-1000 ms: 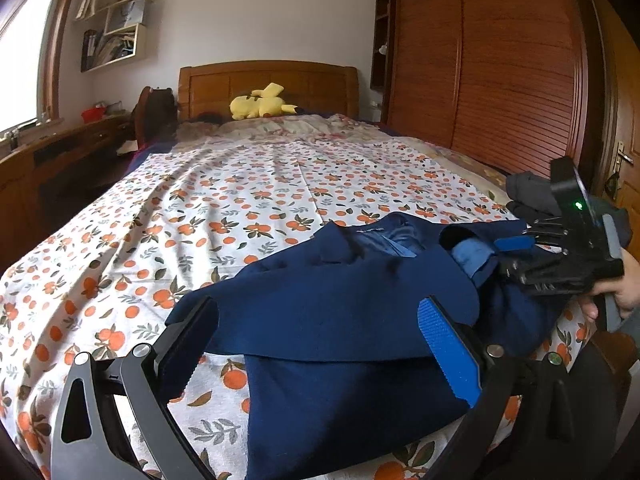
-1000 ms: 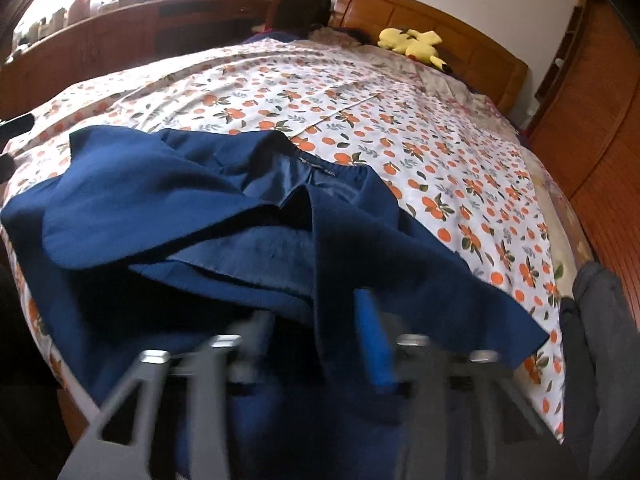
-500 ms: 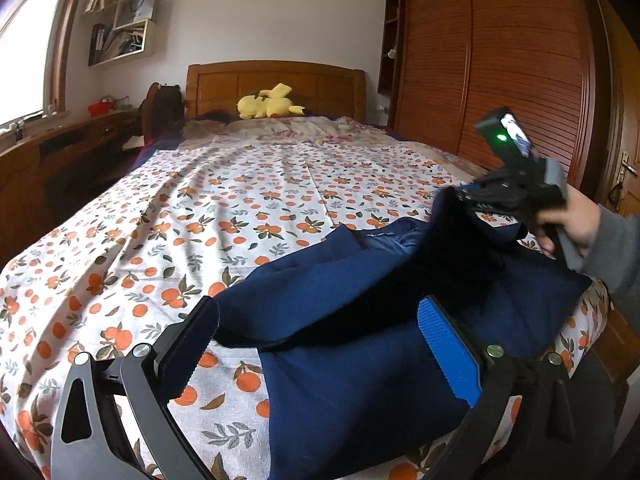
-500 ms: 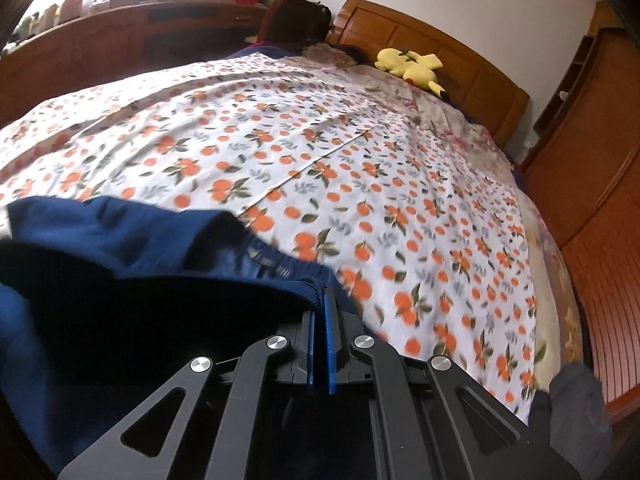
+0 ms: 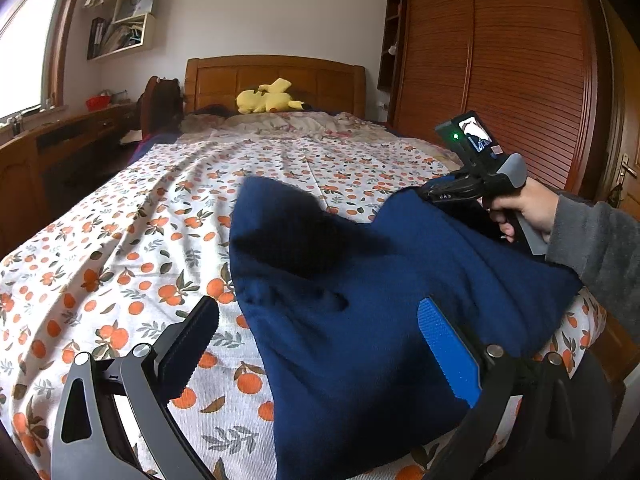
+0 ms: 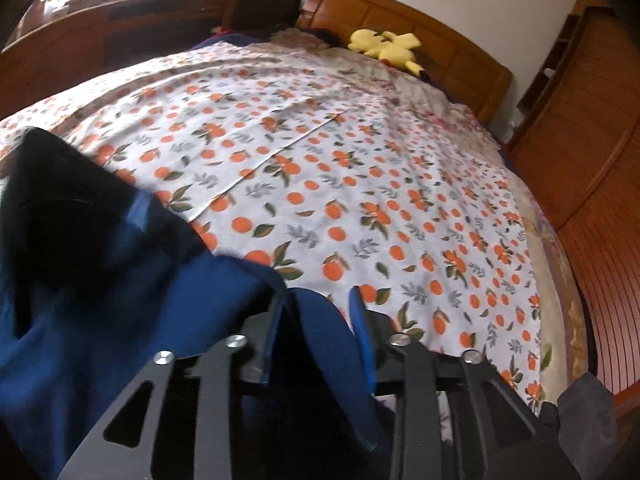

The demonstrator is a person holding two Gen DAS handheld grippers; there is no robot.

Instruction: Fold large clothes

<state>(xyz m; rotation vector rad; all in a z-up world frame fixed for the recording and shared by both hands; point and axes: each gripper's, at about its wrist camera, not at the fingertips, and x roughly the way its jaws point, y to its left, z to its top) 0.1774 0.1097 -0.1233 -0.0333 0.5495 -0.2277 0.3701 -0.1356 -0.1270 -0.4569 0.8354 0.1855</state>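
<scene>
- One dark navy-blue cloth garment lies bunched on the near end of my bed, on the one white bedsheet printed with oranges and leaves, with part of it hanging over the foot edge.
- One yellow plush toy rests at the wooden headboard, well apart from the garment.
- Two tongs, one in each of my hands.
- My left gripper hangs low over the foot of the bed, tilted gently downward; its jaws stand wide apart, the black pad over the sheet and the blue pad over the cloth — nothing is pinched.
- My right gripper points steeply down at the garment's far edge. Its jaws have just been opening, and a fold of the navy cloth sits between the blue pads; a gap shows beside the cloth, so they are released rather than pressing.
- From the left camera, my right hand in a grey sleeve grips the handle, raised above the garment's right corner.
- One wall shelf holds papers and books.
</scene>
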